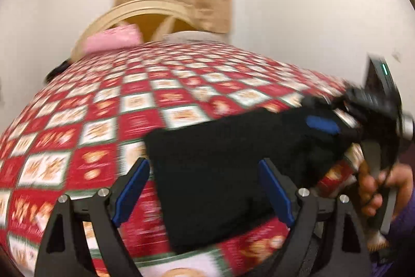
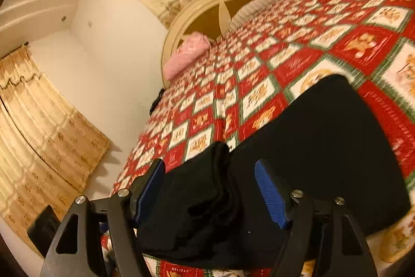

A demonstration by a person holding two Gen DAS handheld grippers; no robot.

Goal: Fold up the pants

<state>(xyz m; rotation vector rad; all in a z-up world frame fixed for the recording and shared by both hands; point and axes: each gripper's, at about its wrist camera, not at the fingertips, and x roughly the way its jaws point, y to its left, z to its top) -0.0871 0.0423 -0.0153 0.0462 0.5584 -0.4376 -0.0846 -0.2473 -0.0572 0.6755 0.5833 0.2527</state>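
Observation:
The black pants (image 1: 220,160) lie folded into a thick block on the red and white checked quilt (image 1: 129,100). My left gripper (image 1: 205,186) is open, its blue pads wide apart over the near left corner of the pants and not pressing on them. At the pants' far right end my right gripper (image 1: 324,118) has one blue pad on top of the cloth, and that end looks raised off the quilt. In the right wrist view the layered edge of the pants (image 2: 324,134) fills the space between my right gripper (image 2: 207,188) pads.
A person's hand (image 1: 373,188) holds the right gripper's handle at the right. A pink cloth (image 1: 111,39) lies at the head of the bed by the cream headboard (image 1: 145,7). Curtains (image 2: 39,134) hang along the wall left of the bed.

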